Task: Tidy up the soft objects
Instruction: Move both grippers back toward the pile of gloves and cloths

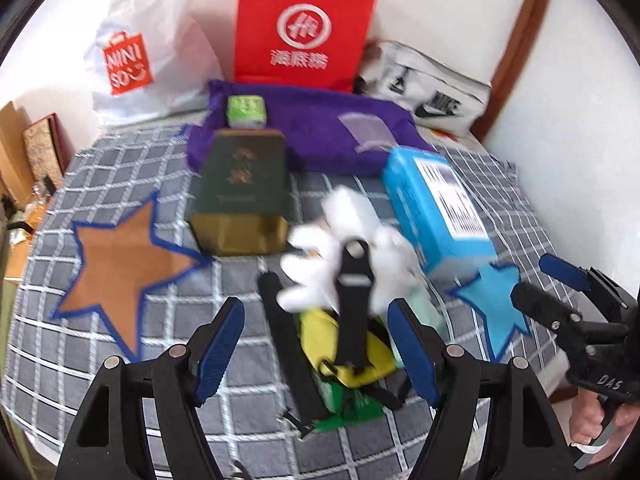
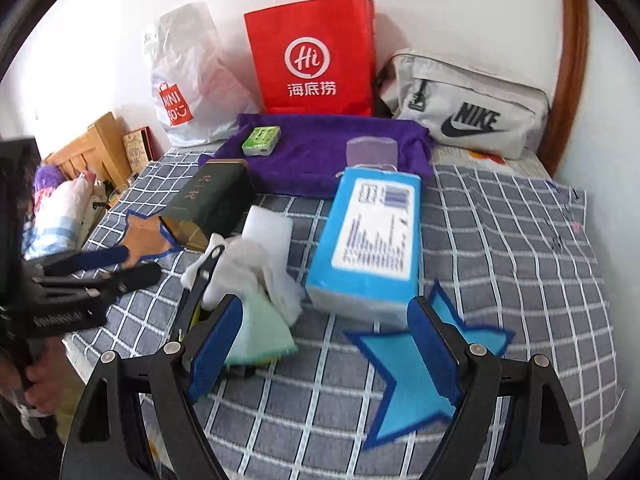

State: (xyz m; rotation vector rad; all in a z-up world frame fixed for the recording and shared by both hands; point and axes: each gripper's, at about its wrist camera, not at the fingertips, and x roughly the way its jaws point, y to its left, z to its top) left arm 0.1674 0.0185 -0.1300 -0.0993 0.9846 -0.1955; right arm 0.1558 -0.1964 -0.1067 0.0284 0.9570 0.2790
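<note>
Plenty of readable stuff along the back edge of the bed when I had the rig over it. The white plastic bag said MINISO, the red paper bag had a "Hi" logo over Chinese characters, and the grey pouch in the back right corner said NIKE. A purple cloth lay in front of them with a small green packet on it. The dark green box carried gold characters I couldn't read, and the blue box had a white printed label, too fine to make out.

The soft things sat in a pile near the middle of the checked cover, between those two boxes: a fluffy white bundle on top, a mint-green cloth, and a yellow pouch with black straps. The straps ran roughly front to back, one buckle end lying up over the white fluff.

My left gripper had its jaws apart over the pile, clamped on nothing. My right gripper was spread wide too, empty, over the blue felt star. A brown star lay toward the left edge.
</note>
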